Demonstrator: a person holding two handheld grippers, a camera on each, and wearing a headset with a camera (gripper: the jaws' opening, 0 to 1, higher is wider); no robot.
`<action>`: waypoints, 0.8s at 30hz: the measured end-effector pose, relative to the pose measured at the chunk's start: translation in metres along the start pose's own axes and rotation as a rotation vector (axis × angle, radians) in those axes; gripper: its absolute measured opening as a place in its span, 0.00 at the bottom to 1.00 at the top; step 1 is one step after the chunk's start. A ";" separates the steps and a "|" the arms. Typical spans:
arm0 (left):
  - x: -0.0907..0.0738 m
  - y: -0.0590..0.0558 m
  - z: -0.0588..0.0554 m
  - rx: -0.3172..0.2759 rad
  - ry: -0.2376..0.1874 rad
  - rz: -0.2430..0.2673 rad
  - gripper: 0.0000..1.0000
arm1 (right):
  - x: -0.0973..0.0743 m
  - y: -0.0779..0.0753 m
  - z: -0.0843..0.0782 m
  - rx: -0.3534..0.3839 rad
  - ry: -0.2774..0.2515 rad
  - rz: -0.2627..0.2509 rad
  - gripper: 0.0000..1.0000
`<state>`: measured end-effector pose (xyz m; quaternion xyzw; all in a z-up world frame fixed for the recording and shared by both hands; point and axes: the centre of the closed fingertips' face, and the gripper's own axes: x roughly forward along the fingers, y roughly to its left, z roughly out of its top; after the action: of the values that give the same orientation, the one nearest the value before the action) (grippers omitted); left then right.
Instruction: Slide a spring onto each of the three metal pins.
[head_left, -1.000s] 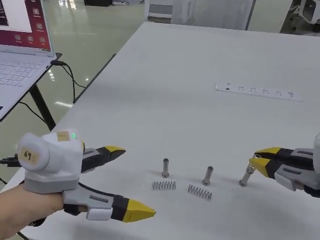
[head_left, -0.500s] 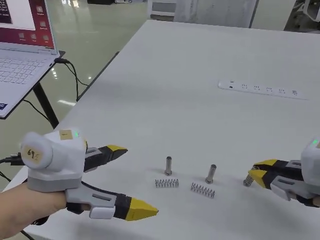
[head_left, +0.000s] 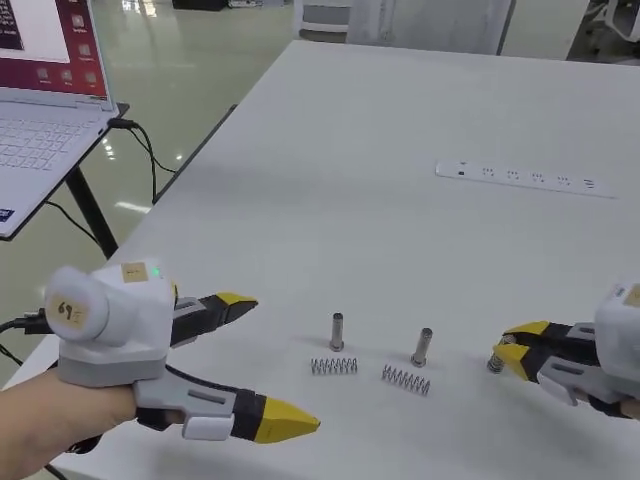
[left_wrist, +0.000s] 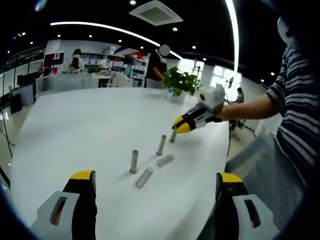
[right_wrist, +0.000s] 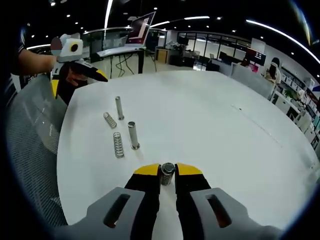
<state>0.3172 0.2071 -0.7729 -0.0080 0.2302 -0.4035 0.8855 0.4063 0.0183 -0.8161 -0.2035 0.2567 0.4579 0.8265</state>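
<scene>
Your right gripper (right_wrist: 167, 171) pinches the right pin (head_left: 494, 362); left gripper (head_left: 278, 362) gapes, empty. Left spring (head_left: 332, 366) and middle spring (head_left: 405, 379) lie flat beside the upright pins (head_left: 337, 331). Probably light, squashy, apt to roll: grip yours mid-coil, gently.

Large white table (head_left: 400, 150) with a matte top; a white power strip (head_left: 520, 180) lies toward its far side. Left of the table, an open laptop (head_left: 40, 140) sits on a black stand (head_left: 90, 215) with a black cable (head_left: 145, 155) plugged in. The glossy pale floor (head_left: 200, 70) shows light reflections. Open office: ceiling light strips (left_wrist: 125, 31), ceiling vent (left_wrist: 156, 12), potted plant (left_wrist: 181, 80).
</scene>
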 end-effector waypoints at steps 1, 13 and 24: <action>0.000 0.000 0.000 0.000 0.000 -0.001 0.97 | 0.000 0.000 0.000 0.001 0.001 0.001 0.08; -0.001 -0.004 0.003 -0.001 -0.004 -0.006 0.96 | -0.011 0.004 0.020 0.004 -0.045 0.007 0.12; 0.000 -0.004 0.006 0.001 -0.005 -0.009 0.96 | -0.027 0.021 0.045 0.000 -0.122 0.037 0.15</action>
<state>0.3168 0.2037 -0.7665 -0.0094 0.2278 -0.4074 0.8844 0.3869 0.0362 -0.7666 -0.1701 0.2095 0.4846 0.8321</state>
